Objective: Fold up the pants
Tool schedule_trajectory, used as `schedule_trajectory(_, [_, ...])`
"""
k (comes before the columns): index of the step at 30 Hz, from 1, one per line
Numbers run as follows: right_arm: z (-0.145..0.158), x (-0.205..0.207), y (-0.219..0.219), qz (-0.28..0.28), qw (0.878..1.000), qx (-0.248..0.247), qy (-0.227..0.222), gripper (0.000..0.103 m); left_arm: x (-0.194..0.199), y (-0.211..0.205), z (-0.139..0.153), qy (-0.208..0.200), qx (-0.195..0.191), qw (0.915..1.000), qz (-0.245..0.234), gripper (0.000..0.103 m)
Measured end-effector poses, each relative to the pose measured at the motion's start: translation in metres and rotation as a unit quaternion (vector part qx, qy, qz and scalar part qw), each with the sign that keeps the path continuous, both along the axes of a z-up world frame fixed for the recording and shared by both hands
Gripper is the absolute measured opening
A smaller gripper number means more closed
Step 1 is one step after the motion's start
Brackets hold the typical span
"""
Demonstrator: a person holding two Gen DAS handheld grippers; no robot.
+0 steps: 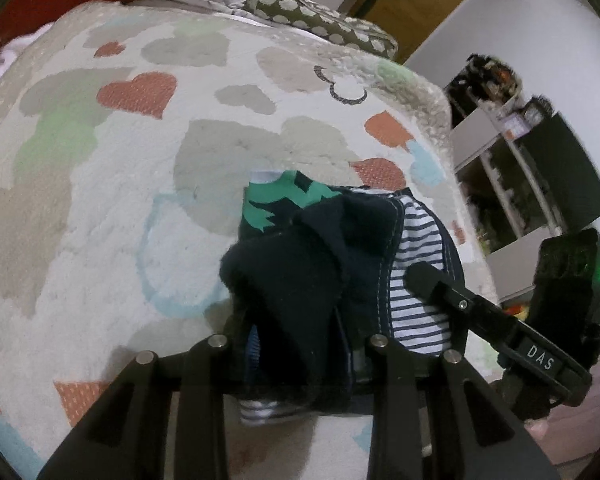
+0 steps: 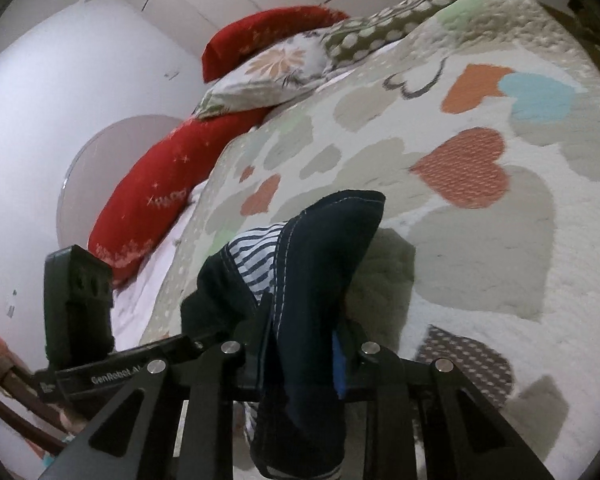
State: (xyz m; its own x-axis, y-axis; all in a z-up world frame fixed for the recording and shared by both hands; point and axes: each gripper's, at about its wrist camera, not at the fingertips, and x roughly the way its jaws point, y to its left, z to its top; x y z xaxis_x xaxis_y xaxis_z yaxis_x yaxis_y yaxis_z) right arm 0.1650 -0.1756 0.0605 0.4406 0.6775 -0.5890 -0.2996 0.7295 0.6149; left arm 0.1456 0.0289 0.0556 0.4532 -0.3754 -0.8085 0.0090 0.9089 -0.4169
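Note:
The pants point(image 1: 300, 276) are dark navy with a blue-and-white striped lining and a green patterned part at the far end. My left gripper point(image 1: 296, 356) is shut on a bunched navy fold of them, held above the bed. My right gripper point(image 2: 300, 356) is shut on another navy edge of the pants point(image 2: 320, 264), with the striped lining showing to its left. The right gripper's finger also shows in the left wrist view point(image 1: 456, 300), lying against the striped cloth. The left gripper's body shows in the right wrist view point(image 2: 80, 300) at the lower left.
A quilted bedspread with heart shapes point(image 1: 140, 184) lies under the pants; it also shows in the right wrist view point(image 2: 480, 240). Red and patterned pillows point(image 2: 152, 200) lie at the bed's head. Shelves with clutter point(image 1: 512, 168) stand past the bed's right edge.

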Motion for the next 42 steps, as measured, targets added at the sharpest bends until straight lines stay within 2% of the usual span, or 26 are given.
schedule_trajectory(1, [-0.002,0.002,-0.002,-0.008,1.000,-0.008,0.002,0.029,0.005,-0.001,-0.003,0.005,0.015,0.9998,0.007,0.035])
schedule_trajectory(2, [-0.004,0.004,-0.002,-0.016,1.000,-0.020,0.004,0.034,0.010,-0.001,-0.007,0.014,0.029,0.9993,0.018,0.046])
schedule_trajectory(3, [-0.007,0.007,-0.002,-0.033,0.998,-0.048,0.003,0.038,0.011,0.002,-0.010,0.020,0.029,0.9991,0.025,0.058])
schedule_trajectory(5, [-0.009,0.008,-0.005,-0.054,0.995,-0.079,0.002,0.053,0.009,0.014,-0.015,0.033,0.009,0.9982,0.050,0.066])
schedule_trajectory(8, [0.007,-0.002,-0.012,-0.071,0.993,-0.094,-0.026,0.055,-0.002,0.039,-0.021,0.043,-0.063,0.9945,0.072,0.068])
schedule_trajectory(10, [0.027,-0.012,-0.009,-0.075,0.987,-0.122,-0.067,0.055,-0.011,0.054,-0.022,0.039,-0.095,0.9914,0.081,0.070])
schedule_trajectory(13, [0.053,-0.022,0.002,-0.059,0.983,-0.134,-0.109,0.055,-0.027,0.070,-0.021,0.030,-0.109,0.9883,0.102,0.071])
schedule_trajectory(15, [0.064,-0.024,0.020,-0.021,0.986,-0.121,-0.115,0.055,-0.041,0.077,-0.018,0.024,-0.108,0.9870,0.117,0.071])
schedule_trajectory(17, [0.063,-0.020,0.040,0.018,0.989,-0.107,-0.101,0.054,-0.060,0.080,-0.012,0.005,-0.079,0.9881,0.132,0.071])
schedule_trajectory(20, [0.046,-0.002,0.077,0.067,0.991,-0.104,-0.052,0.046,-0.076,0.080,-0.009,-0.006,-0.056,0.9895,0.133,0.071])
schedule_trajectory(23, [0.025,0.013,0.100,0.068,0.988,-0.134,-0.025,0.046,-0.089,0.084,-0.012,-0.002,-0.055,0.9899,0.131,0.071])
schedule_trajectory(27, [-0.004,0.033,0.108,0.041,0.986,-0.162,0.013,0.045,-0.103,0.088,-0.011,-0.010,-0.040,0.9896,0.138,0.071])
schedule_trajectory(31, [0.008,0.021,0.109,0.044,0.986,-0.158,-0.013,0.045,-0.111,0.087,-0.007,-0.020,-0.008,0.9891,0.146,0.071])
schedule_trajectory(36, [0.032,-0.027,0.111,0.056,0.982,-0.162,-0.079,0.045,-0.118,0.085,-0.003,-0.036,0.050,0.9851,0.161,0.071])
schedule_trajectory(39, [0.018,-0.042,0.121,0.062,0.973,-0.206,-0.080,0.045,-0.124,0.083,0.001,-0.044,0.077,0.9820,0.167,0.071])
schedule_trajectory(42, [-0.004,-0.037,0.128,0.059,0.970,-0.230,-0.055,0.046,-0.133,0.080,0.006,-0.054,0.101,0.9787,0.170,0.074])
